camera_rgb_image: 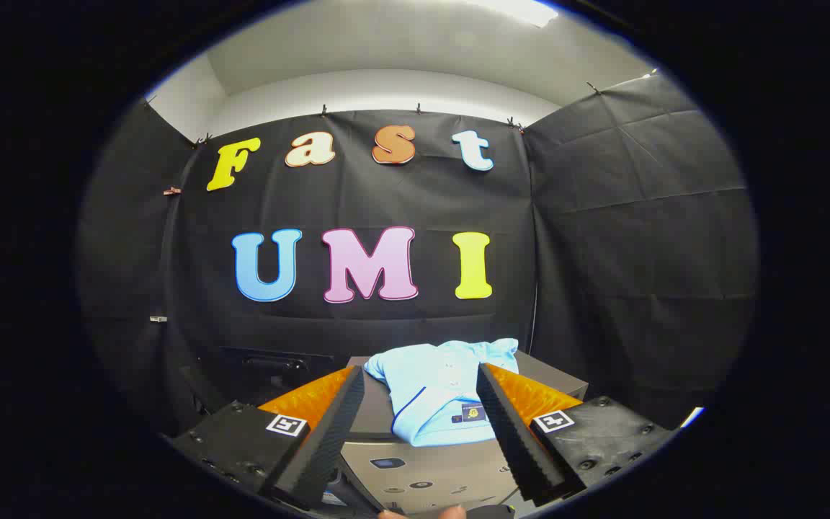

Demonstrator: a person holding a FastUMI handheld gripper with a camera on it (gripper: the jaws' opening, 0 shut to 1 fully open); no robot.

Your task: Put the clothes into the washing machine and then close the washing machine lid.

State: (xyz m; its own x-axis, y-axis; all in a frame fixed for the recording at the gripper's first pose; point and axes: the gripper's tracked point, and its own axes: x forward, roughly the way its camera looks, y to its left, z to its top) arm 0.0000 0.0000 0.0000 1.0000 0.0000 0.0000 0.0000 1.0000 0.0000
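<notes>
A light blue garment (pixel 438 386) with a dark trim line and a small label lies crumpled on top of the grey washing machine (pixel 422 472). The garment sits just ahead of my gripper (pixel 421 378), in line with the gap between the fingers and hanging a little over the machine's front edge. My gripper is open, its two fingers spread wide on either side, with nothing pressed between them. The machine's control panel with round buttons shows below the garment, between the finger bases. I cannot tell from here whether the machine's lid is up or down.
Black cloth walls close the booth behind and to the right of the machine. A dark box-like object (pixel 274 364) stands low to the left of the machine, against the back wall.
</notes>
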